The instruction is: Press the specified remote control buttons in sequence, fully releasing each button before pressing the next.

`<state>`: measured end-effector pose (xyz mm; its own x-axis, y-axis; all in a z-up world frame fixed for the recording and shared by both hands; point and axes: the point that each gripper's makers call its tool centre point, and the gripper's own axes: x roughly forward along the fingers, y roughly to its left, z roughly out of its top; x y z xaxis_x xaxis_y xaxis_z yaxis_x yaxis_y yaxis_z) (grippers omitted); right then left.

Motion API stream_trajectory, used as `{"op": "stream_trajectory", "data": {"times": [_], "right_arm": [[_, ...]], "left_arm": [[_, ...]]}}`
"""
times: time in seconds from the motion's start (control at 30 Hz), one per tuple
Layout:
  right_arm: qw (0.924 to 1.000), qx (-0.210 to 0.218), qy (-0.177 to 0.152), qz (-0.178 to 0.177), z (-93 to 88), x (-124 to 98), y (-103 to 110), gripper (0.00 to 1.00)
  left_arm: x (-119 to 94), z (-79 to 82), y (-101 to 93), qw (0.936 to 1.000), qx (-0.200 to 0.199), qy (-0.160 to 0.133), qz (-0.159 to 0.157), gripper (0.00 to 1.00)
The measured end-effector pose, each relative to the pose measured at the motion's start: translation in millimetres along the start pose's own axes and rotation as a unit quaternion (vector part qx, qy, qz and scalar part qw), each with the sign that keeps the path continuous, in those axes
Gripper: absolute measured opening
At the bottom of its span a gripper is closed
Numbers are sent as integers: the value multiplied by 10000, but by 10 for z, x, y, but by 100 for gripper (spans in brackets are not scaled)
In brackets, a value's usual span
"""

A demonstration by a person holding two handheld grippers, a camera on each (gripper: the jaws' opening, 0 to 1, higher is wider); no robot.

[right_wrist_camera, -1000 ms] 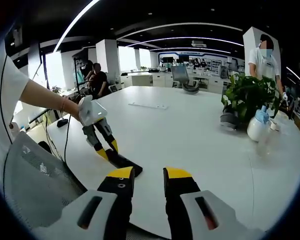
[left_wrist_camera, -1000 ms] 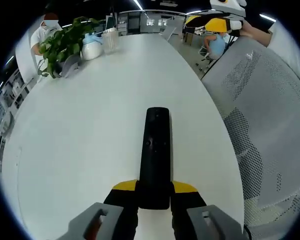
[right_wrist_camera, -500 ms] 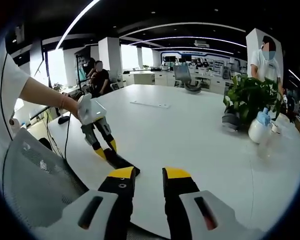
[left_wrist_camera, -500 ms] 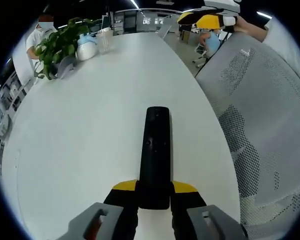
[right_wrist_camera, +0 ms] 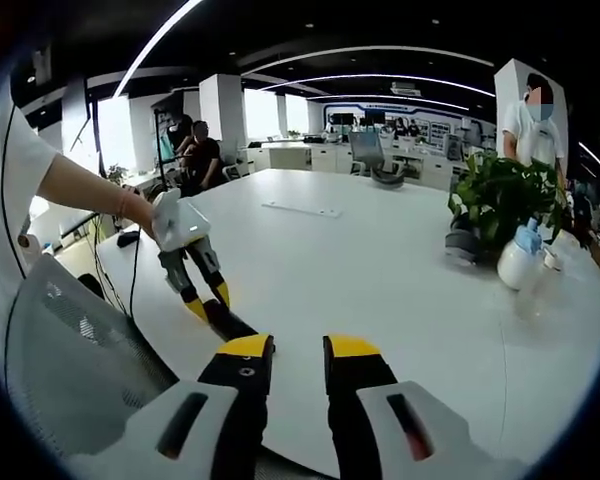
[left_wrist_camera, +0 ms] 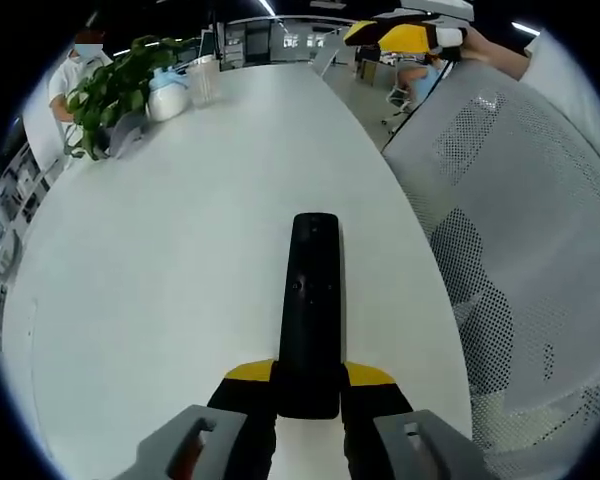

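A long black remote control points forward over the white table, its near end clamped between the yellow-tipped jaws of my left gripper. My right gripper hangs in the air far off at the upper right of the left gripper view. In the right gripper view, my right gripper is open with nothing between its jaws, above the table's near edge. Just left of it a hand holds the left gripper, and the remote is partly hidden behind my right gripper's left jaw.
A grey mesh chair back borders the table's near edge. A potted plant, a white spray bottle and a clear cup stand at the far end. A flat strip lies mid-table. People stand beyond.
Both cameras have drifted slightly. In the right gripper view the left gripper and remote now sit a little lower and closer to my right jaws. The remote stays clamped.
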<state>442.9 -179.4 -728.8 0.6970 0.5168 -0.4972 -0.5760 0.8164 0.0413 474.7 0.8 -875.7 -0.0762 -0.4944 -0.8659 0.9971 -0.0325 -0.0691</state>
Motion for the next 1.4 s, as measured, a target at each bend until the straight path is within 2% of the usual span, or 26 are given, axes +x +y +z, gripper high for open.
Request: {"op": "stream_trajectory", "data": {"times": [0.4, 0.8, 1.4], "right_arm": [[10000, -9, -1, 23, 0, 1, 5, 19], [10000, -26, 7, 27, 0, 2, 9, 18], [9999, -88, 65, 72, -17, 8, 31, 16]], "left_arm": [[4, 2, -66, 9999, -89, -11, -83, 24], [12, -7, -122, 9993, 183, 317, 48, 23], [18, -13, -226, 9996, -162, 83, 206, 23]]}}
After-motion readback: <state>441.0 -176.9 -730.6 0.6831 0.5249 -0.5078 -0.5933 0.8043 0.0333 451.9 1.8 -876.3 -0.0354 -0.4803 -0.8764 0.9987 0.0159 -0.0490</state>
